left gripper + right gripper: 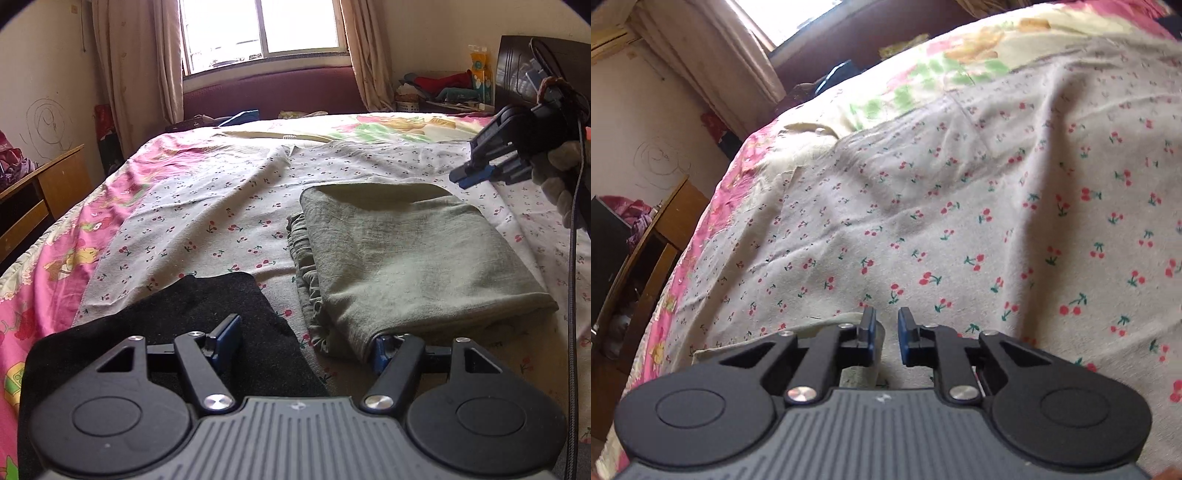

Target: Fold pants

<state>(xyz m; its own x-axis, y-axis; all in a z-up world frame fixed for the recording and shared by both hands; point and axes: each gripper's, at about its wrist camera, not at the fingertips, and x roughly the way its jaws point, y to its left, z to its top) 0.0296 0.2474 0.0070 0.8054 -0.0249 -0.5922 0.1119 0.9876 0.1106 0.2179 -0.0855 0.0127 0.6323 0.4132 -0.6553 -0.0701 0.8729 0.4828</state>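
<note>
- Two claws are in play over the bed (177, 206), and both are free of cloth: the left claw (306, 343) stands wide and released, and the right claw (886, 332) has its jaws drawn close with a narrow gap and nothing between them.
- The green pants (417, 262) lie as a folded stack on the cherry-print sheet (923, 221), right of a black cloth (207, 314) that rests near the left claw.
- One of the left claw's fingers (382, 350) sits at the near corner of the stack, seemingly tucked under the hem. Lifting or pulling back from here could drag that corner and flip the top layer open.
- The bunched waistband edge (303, 266) pokes out on the stack's left side, so the fold looks uneven; a careless press there may push the layers further askew.
- Seen from the left wrist, the right claw (476, 173) hovers just past the far right corner of the pants. Dropping it blindly could snag the sheet instead of the pants, since soft fabric rides up easily.
- A closing left claw could also catch the black cloth, which lies just beside its other finger.
</note>
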